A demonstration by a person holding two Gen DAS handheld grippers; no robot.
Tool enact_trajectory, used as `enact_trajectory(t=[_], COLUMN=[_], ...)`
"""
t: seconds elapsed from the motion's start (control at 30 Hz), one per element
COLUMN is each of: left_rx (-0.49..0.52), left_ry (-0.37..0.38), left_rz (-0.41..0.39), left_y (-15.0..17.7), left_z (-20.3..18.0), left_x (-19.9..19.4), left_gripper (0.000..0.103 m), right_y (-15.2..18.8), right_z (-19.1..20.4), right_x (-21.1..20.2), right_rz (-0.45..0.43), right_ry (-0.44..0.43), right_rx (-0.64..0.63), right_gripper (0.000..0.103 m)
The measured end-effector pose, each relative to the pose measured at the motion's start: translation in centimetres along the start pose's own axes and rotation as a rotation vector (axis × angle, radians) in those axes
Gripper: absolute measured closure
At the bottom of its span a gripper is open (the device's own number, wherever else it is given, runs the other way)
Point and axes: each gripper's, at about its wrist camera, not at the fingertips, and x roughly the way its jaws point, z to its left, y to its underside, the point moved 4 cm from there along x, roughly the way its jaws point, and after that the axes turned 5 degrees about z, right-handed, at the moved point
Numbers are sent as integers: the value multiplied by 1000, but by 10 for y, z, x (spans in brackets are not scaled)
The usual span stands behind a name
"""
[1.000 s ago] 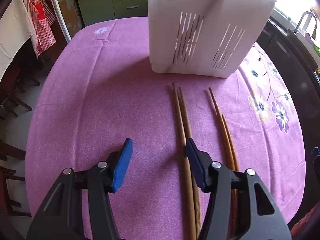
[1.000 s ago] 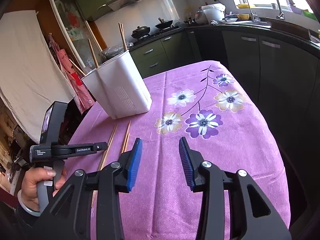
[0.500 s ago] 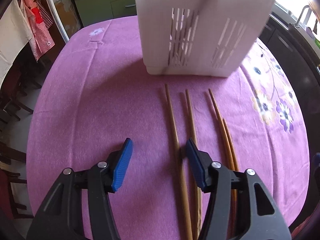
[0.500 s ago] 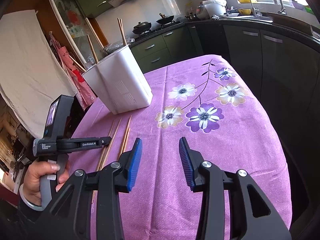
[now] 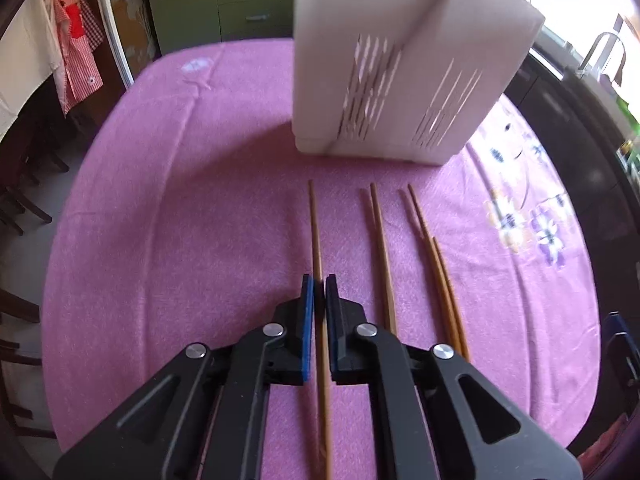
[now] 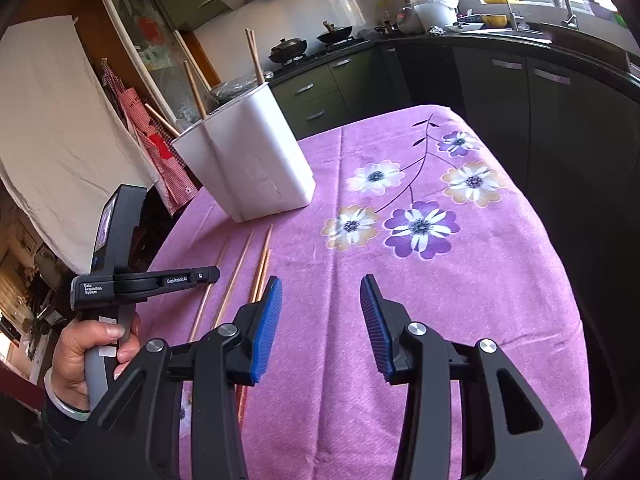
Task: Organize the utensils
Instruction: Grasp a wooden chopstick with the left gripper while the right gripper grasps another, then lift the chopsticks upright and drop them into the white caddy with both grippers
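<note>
Your left gripper (image 5: 319, 286) has just clenched on the leftmost chopstick (image 5: 314, 232), lying on the tabletop (image 5: 180, 220) near the white holder (image 5: 392, 80). Lift it in next (three remain). Your right gripper (image 6: 321, 300) hangs released, empty.

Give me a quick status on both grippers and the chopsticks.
Left gripper shut on one chopstick. Right gripper open, empty. Other chopsticks lie on the purple cloth; white holder ahead, path clear.
</note>
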Motion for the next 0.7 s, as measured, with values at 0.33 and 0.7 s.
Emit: enact_trajectory(t=[0.33, 0.7], left_rx=[50, 119], left_ry=[65, 9], left_rz=[-275, -425], left_y=[21, 63], left_z=[9, 23], left_x=[-105, -161], left_gripper=[97, 96], right_y=[1, -21], right_z=[8, 41], right_x=[-4, 82], right_rz=[0, 298], right_ry=[19, -59], right_rx=[-21, -153], right_gripper=[60, 57])
